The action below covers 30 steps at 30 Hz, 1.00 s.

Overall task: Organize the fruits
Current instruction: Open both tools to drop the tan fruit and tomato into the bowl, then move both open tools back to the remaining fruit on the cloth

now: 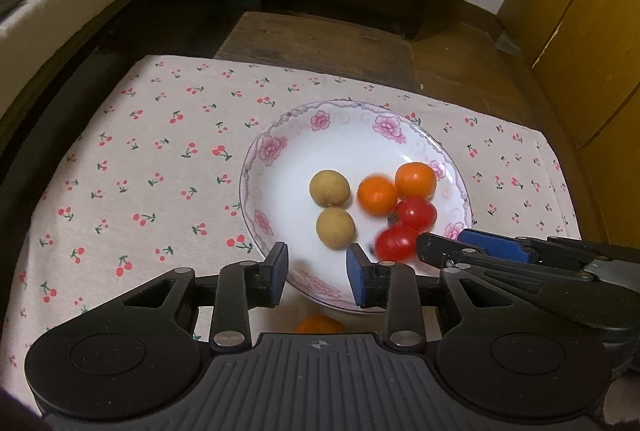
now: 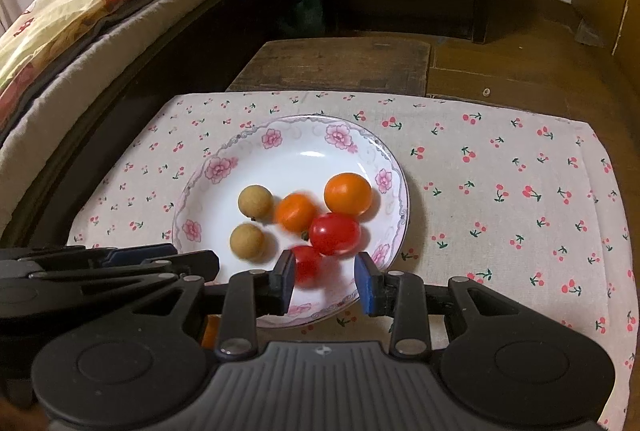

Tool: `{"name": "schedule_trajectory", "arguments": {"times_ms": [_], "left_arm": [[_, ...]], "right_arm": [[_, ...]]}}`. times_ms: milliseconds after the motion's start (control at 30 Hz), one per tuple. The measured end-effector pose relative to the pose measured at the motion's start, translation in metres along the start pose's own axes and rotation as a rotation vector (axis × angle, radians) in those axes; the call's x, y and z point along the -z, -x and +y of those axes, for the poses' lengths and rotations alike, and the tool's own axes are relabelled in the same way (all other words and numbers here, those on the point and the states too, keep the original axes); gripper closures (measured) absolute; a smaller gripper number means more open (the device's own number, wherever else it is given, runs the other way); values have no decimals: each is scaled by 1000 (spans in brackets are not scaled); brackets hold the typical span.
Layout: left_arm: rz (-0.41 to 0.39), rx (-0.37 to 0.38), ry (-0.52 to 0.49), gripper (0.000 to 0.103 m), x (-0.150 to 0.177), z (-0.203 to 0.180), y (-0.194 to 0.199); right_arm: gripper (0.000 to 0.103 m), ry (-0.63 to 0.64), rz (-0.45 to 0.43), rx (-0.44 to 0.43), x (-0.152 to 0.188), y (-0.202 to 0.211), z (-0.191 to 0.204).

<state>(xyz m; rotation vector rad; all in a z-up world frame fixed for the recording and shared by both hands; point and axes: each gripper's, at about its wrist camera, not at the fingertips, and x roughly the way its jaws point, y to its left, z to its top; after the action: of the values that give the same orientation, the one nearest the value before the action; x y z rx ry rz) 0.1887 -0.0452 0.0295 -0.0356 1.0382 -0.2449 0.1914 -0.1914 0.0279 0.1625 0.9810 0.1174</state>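
While both tools hang over the dish, table [image 1: 320, 39]: low, dark wood beside a bed, most of it under a cherry-print cloth [image 1: 160, 171].
Plate [image 1: 352, 107]: white, pink-flowered rim, on the cloth; glazed and sloped, so round fruit will likely roll toward its middle.
Left gripper [image 1: 318, 271]: above the plate's near rim, jaws apart, nothing between them.
Right gripper [image 2: 326, 283]: just beside the left one, jaws apart and gripping nothing; a blurred red fruit shows just beyond its left pad.
Oranges [image 1: 416, 181]: two small ones on the plate's right side, touching, the nearer one blurred. Probably light with firm skin; best pinched across the widest part.
Tomatoes [image 1: 414, 213]: two cherry tomatoes below the oranges. Thin, slick skin; they look likely to squirt out or split under a hard squeeze, so a gentle grip at the middle.
Longans [image 1: 330, 188]: two tan ones left of centre. Dry, rough shell, likely the easiest to hold.
Stray orange fruit [image 1: 320, 325]: on the cloth just outside the near rim, half hidden under the left gripper.
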Motion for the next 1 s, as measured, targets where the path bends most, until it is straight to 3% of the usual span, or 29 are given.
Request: {"name": "schedule_trajectory", "arguments": {"times_ms": [1000], "left_arm": [[-40, -3, -23, 60, 19, 3, 33]], "right_arm": [[69, 13, -16, -1, 17, 32, 16]]}}
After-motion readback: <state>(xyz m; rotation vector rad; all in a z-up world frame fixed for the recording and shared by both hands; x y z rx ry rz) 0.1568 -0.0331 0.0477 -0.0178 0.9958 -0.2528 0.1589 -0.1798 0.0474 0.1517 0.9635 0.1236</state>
